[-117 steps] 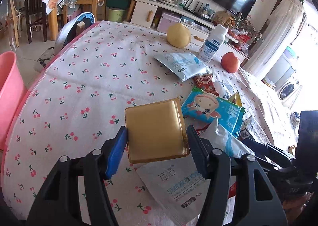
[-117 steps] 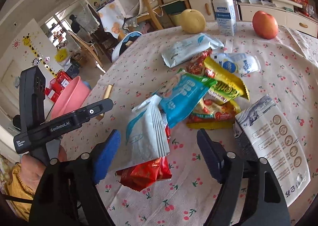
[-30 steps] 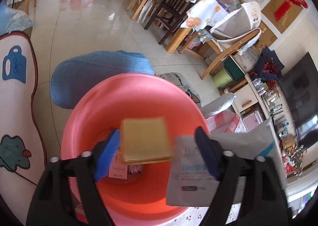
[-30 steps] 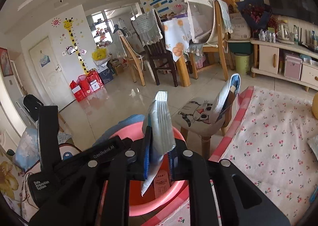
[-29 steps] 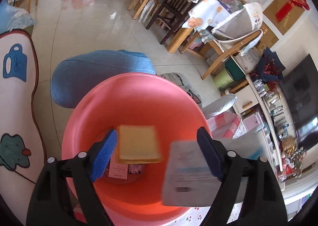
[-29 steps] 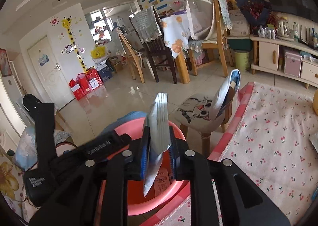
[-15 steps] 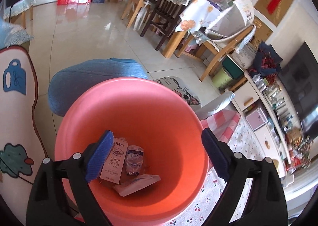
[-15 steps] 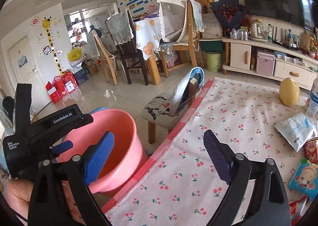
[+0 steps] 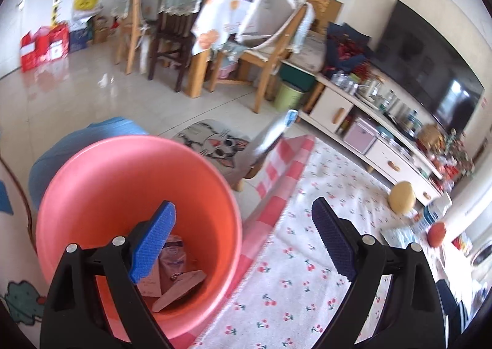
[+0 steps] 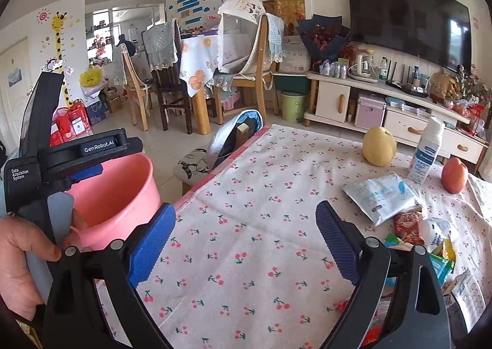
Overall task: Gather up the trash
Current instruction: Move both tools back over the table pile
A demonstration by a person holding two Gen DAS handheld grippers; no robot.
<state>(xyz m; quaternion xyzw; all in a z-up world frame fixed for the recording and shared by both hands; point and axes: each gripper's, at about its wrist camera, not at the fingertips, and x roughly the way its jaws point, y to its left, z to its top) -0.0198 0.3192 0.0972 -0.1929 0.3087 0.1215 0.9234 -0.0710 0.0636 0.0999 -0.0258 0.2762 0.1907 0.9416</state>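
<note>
- The left gripper [image 9: 243, 238] hangs over the rim of the pink basin [image 9: 101, 161], jaws spread wide and holding nothing.
- The right gripper [image 10: 246, 232] faces across the cherry-print tablecloth [image 10: 246, 195], jaws equally wide and empty.
- Several discarded packets [image 9: 172, 275] already lie at the bottom of the basin, which sits below the table edge on the person's left.
- The remaining trash lies at the far right of the table: a white-and-blue wipes pack [image 10: 381, 195], a red snack wrapper [image 10: 407, 227] just beside it, and a heap of yellow and green wrappers [image 10: 442, 256] nearer the right gripper's right finger.
- A pear [image 10: 378, 146], an apple [image 10: 454, 176] and a white bottle [image 10: 427, 152] stand beyond the wrappers; they look like keepers, not trash.
- The wrappers are likely very light, thin and floppy, with glossy film that could slip from a loose pinch.
- The wipes pack looks soft but fuller, so a pinch across a short edge or a sealed seam should hold it best.
- For a flat wrapper, one finger probably needs to slide under a raised or crumpled edge; pressing straight down risks only pushing it along the cloth.
- Overlapping pieces may come up together or drag a neighbour off the table.
</note>
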